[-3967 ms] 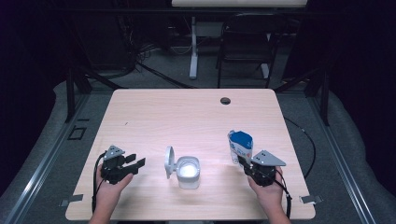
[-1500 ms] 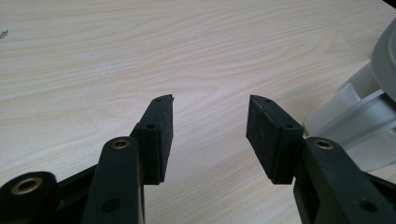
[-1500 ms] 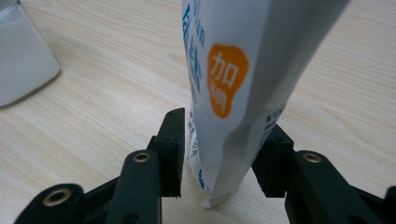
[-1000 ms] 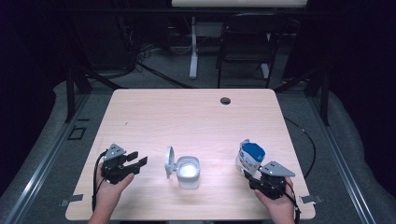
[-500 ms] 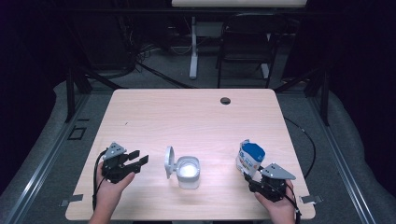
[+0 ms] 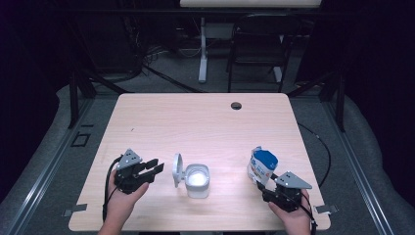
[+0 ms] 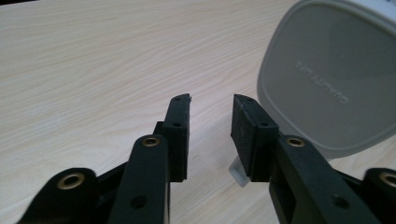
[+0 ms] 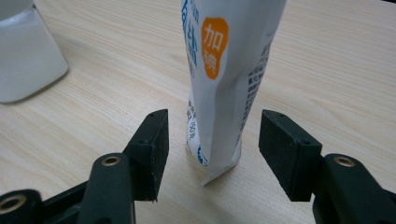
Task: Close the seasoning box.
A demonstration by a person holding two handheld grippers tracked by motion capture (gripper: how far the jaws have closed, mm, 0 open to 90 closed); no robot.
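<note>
The right hand-held gripper point(image 6: 264, 188) stands open around the upright white-and-blue printed paper pouch point(image 8: 229, 79) — a jaw on either side, neither pad touching it. The left hand-held gripper point(image 6: 150, 168) has just been closing its jaws; they remain parted with nothing between them. Just ahead of it, on the pale wooden desk point(image 6: 195, 122), sits the white plastic container point(image 6: 198, 180), its grey hinged lid point(image 7: 327, 79) raised toward the left hand-held gripper.

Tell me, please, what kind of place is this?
Probably a lab or recording room, not a home: a bare wooden table with a cable hole, dark curtains around, a black chair and cables on the floor behind.
</note>
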